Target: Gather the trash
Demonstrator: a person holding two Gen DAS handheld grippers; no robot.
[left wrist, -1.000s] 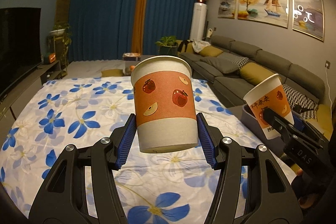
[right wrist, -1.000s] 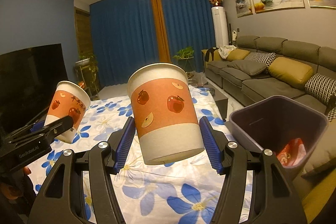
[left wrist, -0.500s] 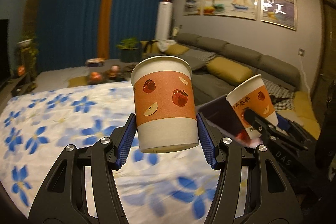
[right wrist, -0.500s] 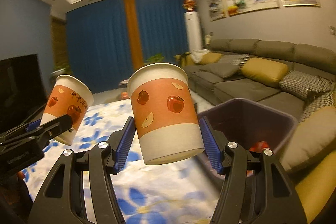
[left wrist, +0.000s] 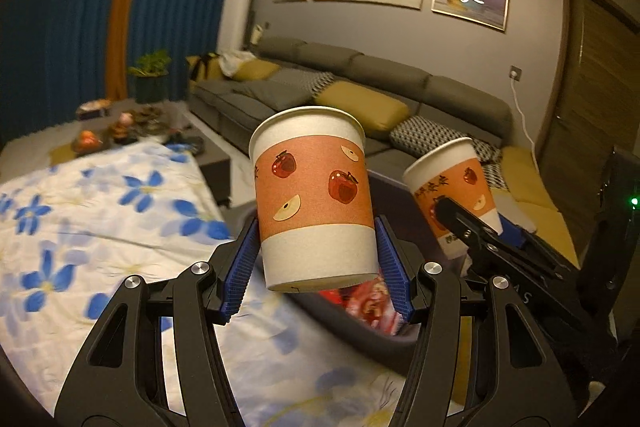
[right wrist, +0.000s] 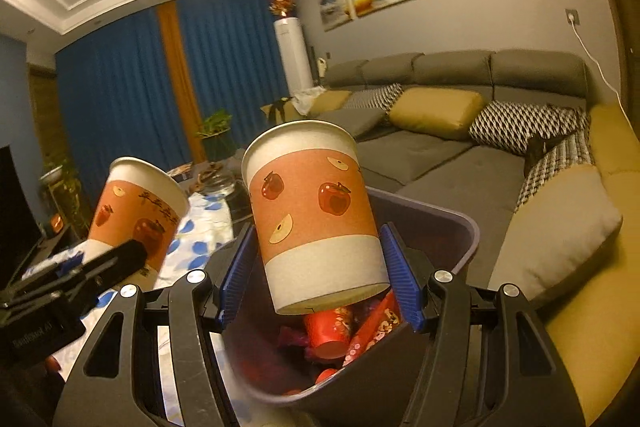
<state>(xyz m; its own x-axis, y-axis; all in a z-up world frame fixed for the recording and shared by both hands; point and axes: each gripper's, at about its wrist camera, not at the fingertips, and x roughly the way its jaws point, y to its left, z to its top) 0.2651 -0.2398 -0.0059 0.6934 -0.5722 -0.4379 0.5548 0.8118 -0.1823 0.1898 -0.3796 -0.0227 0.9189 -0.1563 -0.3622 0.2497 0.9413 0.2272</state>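
Note:
My left gripper (left wrist: 316, 269) is shut on an upright paper cup (left wrist: 312, 199) with an orange band and apple prints. My right gripper (right wrist: 320, 277) is shut on a second, matching paper cup (right wrist: 316, 215), slightly tilted. Each view shows the other hand's cup: at the right in the left wrist view (left wrist: 452, 187), at the left in the right wrist view (right wrist: 136, 203). A dark purple trash bin (right wrist: 464, 231) sits just beyond and below the right cup, holding red wrappers (right wrist: 360, 327). In the left wrist view the bin (left wrist: 356, 331) lies below and behind both cups.
A table under a white cloth with blue flowers (left wrist: 100, 227) lies to the left. A grey sofa (right wrist: 440, 155) with yellow and patterned cushions runs along the right wall. A low table with clutter (left wrist: 120, 127) stands further back, before blue curtains (right wrist: 132, 99).
Both grippers have swung to the right with their cups, away from the flowered cloth and toward the sofa. The bin has come closer and now sits right under the cups. Grips are unchanged.

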